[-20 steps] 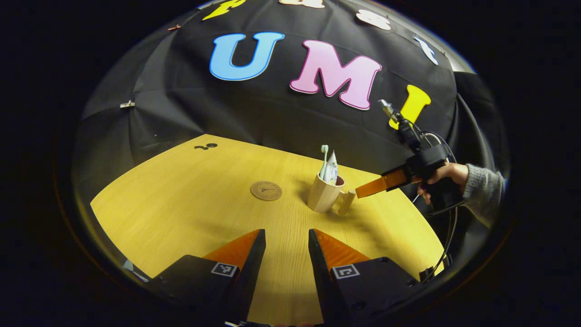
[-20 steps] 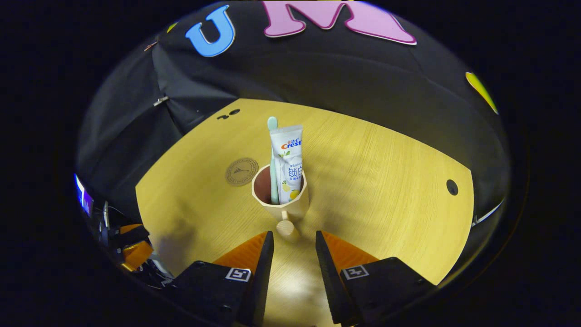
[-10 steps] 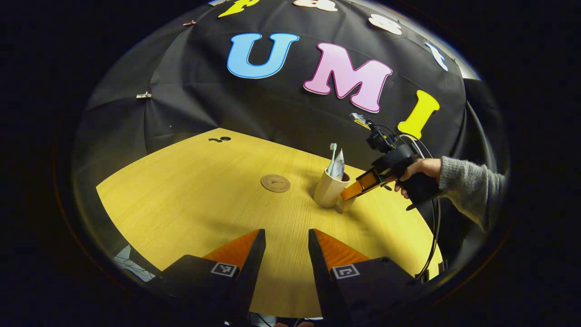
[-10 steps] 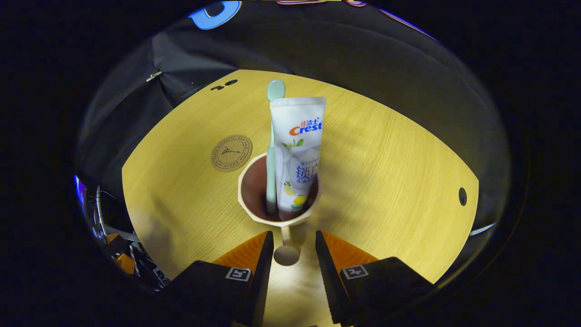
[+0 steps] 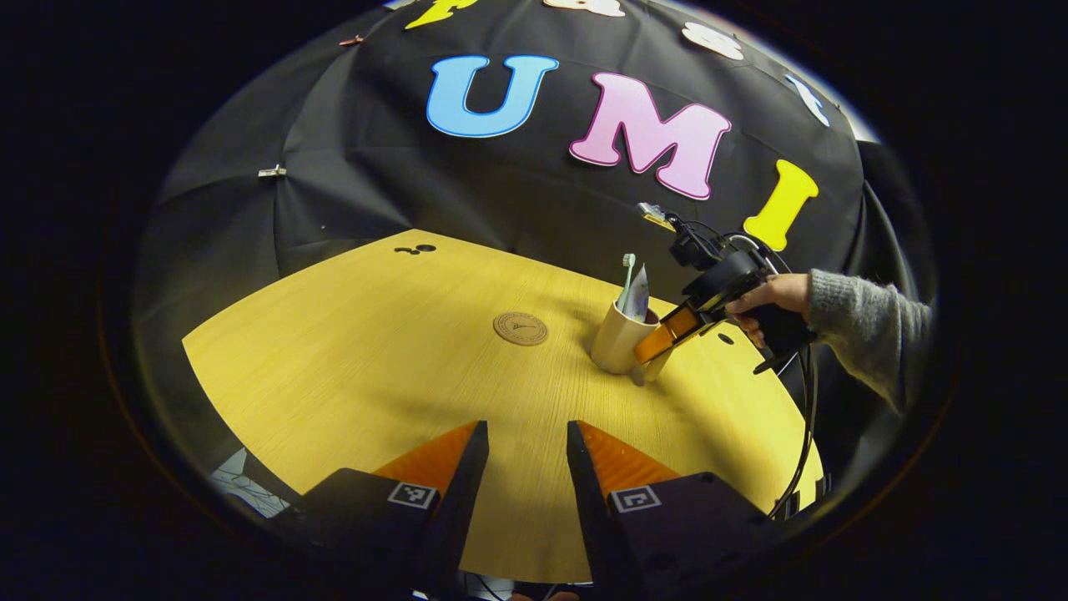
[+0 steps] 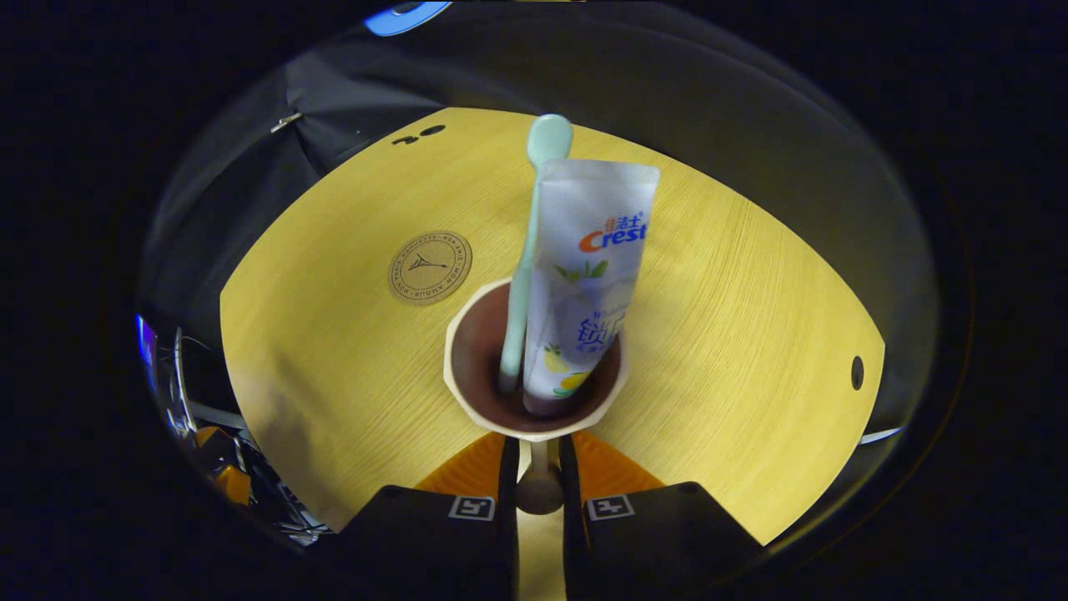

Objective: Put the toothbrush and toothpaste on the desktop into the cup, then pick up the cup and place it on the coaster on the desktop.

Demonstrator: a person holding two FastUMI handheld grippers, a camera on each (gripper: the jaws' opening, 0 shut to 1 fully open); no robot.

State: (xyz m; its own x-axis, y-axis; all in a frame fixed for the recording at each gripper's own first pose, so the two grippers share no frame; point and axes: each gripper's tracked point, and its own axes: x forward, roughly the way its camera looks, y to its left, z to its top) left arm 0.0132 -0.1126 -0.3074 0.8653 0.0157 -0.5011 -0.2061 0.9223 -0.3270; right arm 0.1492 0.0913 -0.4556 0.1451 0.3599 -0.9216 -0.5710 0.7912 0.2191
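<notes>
The mint-green plastic toothbrush (image 6: 524, 275) and white toothpaste tube (image 6: 584, 292) already stand in the beige faceted cup (image 6: 534, 430), long axes near upright, leaning toward the yellow wooden worktop's (image 6: 734, 334) far edge. The right hand-held gripper (image 6: 538, 501) is pinching the cup's knobbed handle (image 6: 538, 492); lifting onto the round brown coaster (image 6: 430, 267), nearby toward the far-left corner, remains. The left hand-held gripper (image 5: 519, 467) hangs spread over the near edge.
</notes>
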